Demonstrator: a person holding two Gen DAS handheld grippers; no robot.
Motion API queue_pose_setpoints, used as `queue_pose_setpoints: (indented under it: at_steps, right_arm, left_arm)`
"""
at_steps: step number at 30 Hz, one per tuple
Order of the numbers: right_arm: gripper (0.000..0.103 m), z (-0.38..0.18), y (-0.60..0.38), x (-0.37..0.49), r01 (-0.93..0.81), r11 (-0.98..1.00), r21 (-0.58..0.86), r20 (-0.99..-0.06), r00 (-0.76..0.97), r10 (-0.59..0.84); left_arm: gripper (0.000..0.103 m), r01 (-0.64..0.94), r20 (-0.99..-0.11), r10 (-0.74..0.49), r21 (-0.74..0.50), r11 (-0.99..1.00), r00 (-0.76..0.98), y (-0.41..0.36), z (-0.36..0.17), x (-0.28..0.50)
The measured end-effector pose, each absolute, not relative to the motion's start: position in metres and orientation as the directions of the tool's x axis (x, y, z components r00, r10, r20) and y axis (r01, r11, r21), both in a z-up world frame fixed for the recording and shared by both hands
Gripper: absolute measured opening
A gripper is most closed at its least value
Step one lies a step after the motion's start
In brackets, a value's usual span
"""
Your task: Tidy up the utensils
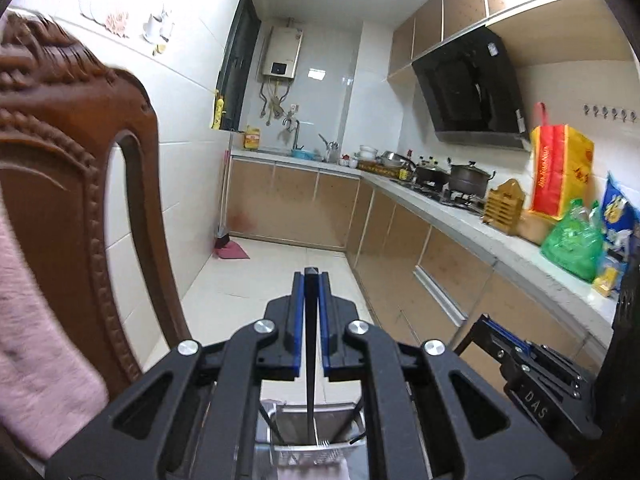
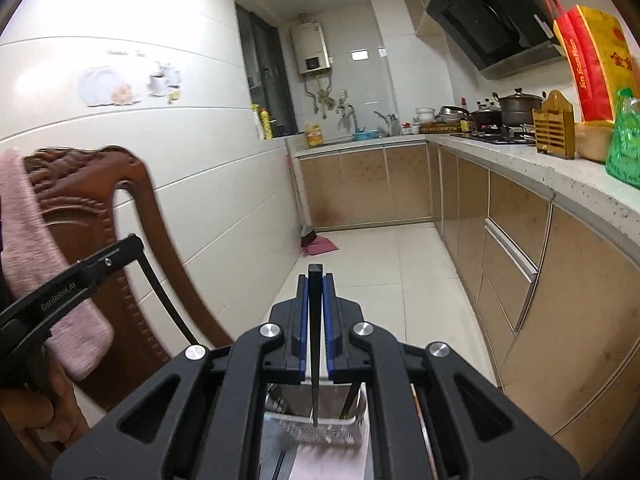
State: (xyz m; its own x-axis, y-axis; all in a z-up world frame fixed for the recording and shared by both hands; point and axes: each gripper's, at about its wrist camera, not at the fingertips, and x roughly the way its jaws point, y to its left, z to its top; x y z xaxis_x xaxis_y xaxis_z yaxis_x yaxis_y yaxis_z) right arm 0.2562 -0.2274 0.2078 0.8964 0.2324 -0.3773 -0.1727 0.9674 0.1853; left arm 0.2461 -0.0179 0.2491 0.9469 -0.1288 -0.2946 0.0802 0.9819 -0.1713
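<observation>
Left wrist view: the left gripper [image 1: 311, 280] has its jaws pinching a black chopstick [image 1: 310, 360] near its thick top end, blue pads tight on both sides. The stick runs down from the jaws toward the camera, and its thin tip hangs over a metal utensil holder [image 1: 316, 440] seen low between the gripper's links. Two more dark sticks lean inside the holder. The chopstick looks light, stiff and smooth, so prob. slippery; a grip near the squared top, as here, gives flat faces to press on and should keep it from twisting. The holder's base and whatever it stands on are cut off by the gripper body. The right gripper [image 1: 532, 356] shows at lower right, partly cropped.

Right wrist view: the right gripper [image 2: 315, 276] is likewise pressed onto a second black chopstick [image 2: 315, 352], held near its top, tip pointing down at the same holder [image 2: 320, 420], which has a mesh or perforated front. A pinkish cloth [image 2: 328, 464] seems to lie under it, but the view there is blurred. The left gripper [image 2: 72, 288] crosses the left edge in front of a carved wooden chair [image 2: 140, 208] draped with a pink towel [image 2: 36, 248]. The desk [image 2: 560, 168] with pots and bags is well apart, at right.
</observation>
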Motion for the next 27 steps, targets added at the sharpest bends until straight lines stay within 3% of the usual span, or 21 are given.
queue_pose_setpoints:
  at_steps: [15, 16, 17, 20, 22, 25, 27]
  right_arm:
    - [0.008, 0.095, -0.241, 0.327, -0.105, 0.954, 0.282, -0.469, 0.852, 0.233]
    - [0.012, 0.092, -0.242, 0.327, -0.11, 0.95, 0.291, -0.479, 0.843, 0.244]
    - [0.02, 0.091, -0.243, 0.327, -0.11, 0.947, 0.301, -0.487, 0.836, 0.252]
    - [0.031, 0.094, -0.251, 0.309, -0.112, 0.937, 0.33, -0.472, 0.84, 0.267]
    - [0.033, 0.098, -0.256, 0.282, -0.145, 0.922, 0.359, -0.448, 0.84, 0.306]
    - [0.036, 0.099, -0.257, 0.23, -0.19, 0.928, 0.321, -0.416, 0.852, 0.318]
    - [0.046, 0.089, -0.257, 0.178, -0.218, 0.933, 0.288, -0.396, 0.859, 0.323]
  left_arm:
    - [0.008, 0.002, -0.415, -0.128, -0.29, 0.957, 0.901, -0.004, 0.119, 0.34]
    - [0.008, -0.006, -0.426, -0.123, -0.288, 0.957, 0.897, -0.003, 0.114, 0.341]
    - [0.013, -0.01, -0.434, -0.123, -0.291, 0.957, 0.892, -0.002, 0.111, 0.341]
    - [0.049, -0.005, -0.422, -0.131, -0.306, 0.952, 0.897, 0.001, 0.109, 0.325]
    - [0.054, 0.033, -0.395, -0.159, -0.308, 0.951, 0.905, 0.001, 0.111, 0.298]
    - [0.074, 0.093, -0.351, -0.195, -0.287, 0.953, 0.916, 0.004, 0.106, 0.236]
    - [0.082, 0.11, -0.34, -0.192, -0.244, 0.964, 0.921, 0.002, 0.097, 0.193]
